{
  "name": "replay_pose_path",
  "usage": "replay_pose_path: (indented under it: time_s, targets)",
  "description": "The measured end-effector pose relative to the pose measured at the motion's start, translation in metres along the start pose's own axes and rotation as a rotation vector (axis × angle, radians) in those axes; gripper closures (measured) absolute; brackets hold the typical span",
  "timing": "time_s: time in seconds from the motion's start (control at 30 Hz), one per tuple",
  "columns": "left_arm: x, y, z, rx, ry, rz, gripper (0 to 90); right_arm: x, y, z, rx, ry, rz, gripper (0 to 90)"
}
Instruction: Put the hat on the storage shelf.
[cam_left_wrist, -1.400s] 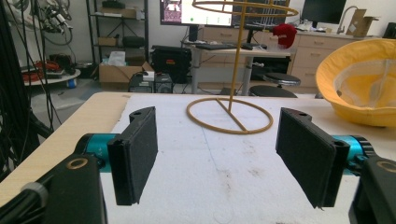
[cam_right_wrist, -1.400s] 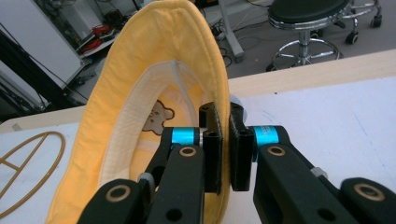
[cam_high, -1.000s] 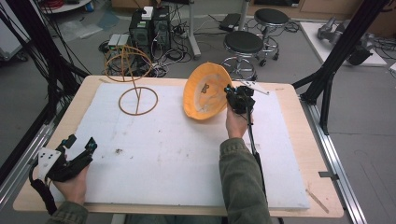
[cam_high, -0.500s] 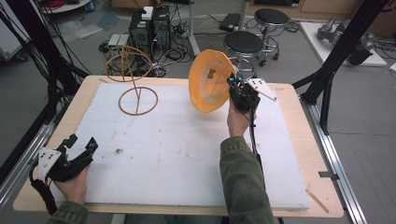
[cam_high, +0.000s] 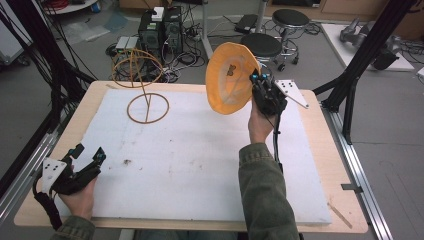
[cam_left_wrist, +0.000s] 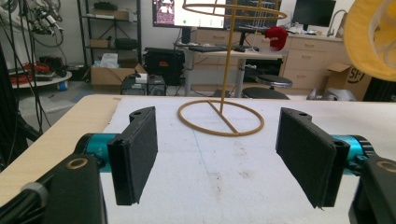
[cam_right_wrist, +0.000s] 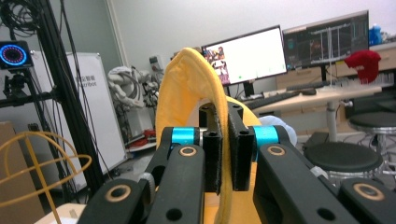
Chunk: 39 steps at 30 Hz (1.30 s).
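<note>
A yellow-orange cap (cam_high: 231, 77) hangs in the air above the table's far right part, its hollow side facing the camera. My right gripper (cam_high: 260, 82) is shut on its rim; in the right gripper view the two black pads (cam_right_wrist: 212, 154) pinch the yellow edge (cam_right_wrist: 187, 79). A wire hat stand (cam_high: 145, 85) with a round base ring stands at the far left of the white mat. In the left gripper view the stand (cam_left_wrist: 223, 100) lies straight ahead. My left gripper (cam_high: 87, 156) rests at the near left corner, open, with nothing between its fingers (cam_left_wrist: 135, 156).
A white foam mat (cam_high: 200, 155) covers most of the wooden table (cam_high: 325, 150). Black frame posts (cam_high: 360, 55) rise at both sides. Stools (cam_high: 265, 45) and computer boxes (cam_high: 160, 27) stand on the floor behind the table.
My right gripper has lifted the cap off the mat and tipped it upright, moving it slightly left and away. The left gripper has stayed where it was.
</note>
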<state>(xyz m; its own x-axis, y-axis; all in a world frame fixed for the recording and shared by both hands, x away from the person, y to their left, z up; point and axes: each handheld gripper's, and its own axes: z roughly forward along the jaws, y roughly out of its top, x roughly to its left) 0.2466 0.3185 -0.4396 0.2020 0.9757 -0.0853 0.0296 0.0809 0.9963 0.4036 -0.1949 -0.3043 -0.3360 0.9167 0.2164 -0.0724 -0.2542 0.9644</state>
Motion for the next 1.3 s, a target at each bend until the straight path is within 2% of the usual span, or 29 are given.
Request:
replay_pose_path:
  time_s: [0.13, 0.4, 0.6, 0.83, 0.87, 0.97, 1.0, 1.07, 1.23, 1.3]
  targets:
    - [0.0, 0.0, 0.0, 0.002, 0.003, 0.0, 29.6, 0.008, 0.013, 0.003, -0.038, 0.02, -0.017, 86.1]
    - [0.001, 0.001, -0.001, -0.002, 0.011, -0.002, 29.6, 0.019, 0.026, 0.01, -0.051, 0.026, -0.027, 86.1]
    - [0.0, 0.0, 0.0, -0.004, 0.005, -0.005, 29.7, 0.033, 0.033, 0.024, -0.048, -0.003, -0.028, 86.1]
    - [0.004, 0.0, 0.0, -0.013, 0.014, -0.018, 29.6, 0.063, 0.044, 0.046, -0.052, 0.005, -0.076, 86.1]
    - [0.005, 0.0, 0.0, -0.01, 0.014, -0.015, 29.7, 0.07, 0.045, 0.051, -0.037, -0.011, -0.077, 86.1]
    - [0.006, 0.001, -0.001, -0.017, 0.015, -0.018, 29.6, 0.076, 0.045, 0.056, -0.037, -0.021, -0.086, 86.1]
    - [0.006, 0.002, -0.001, -0.022, 0.015, -0.021, 29.7, 0.082, 0.045, 0.062, -0.029, -0.031, -0.088, 86.1]
    - [0.006, 0.002, -0.001, -0.023, 0.015, -0.02, 29.7, 0.086, 0.044, 0.066, -0.03, -0.038, -0.094, 86.1]
    - [0.001, 0.0, 0.003, -0.01, 0.007, -0.025, 30.0, 0.092, 0.041, 0.075, -0.014, -0.056, -0.072, 86.1]
    - [-0.002, 0.0, 0.005, -0.012, -0.001, -0.023, 30.1, 0.096, 0.041, 0.078, -0.028, -0.064, -0.062, 86.1]
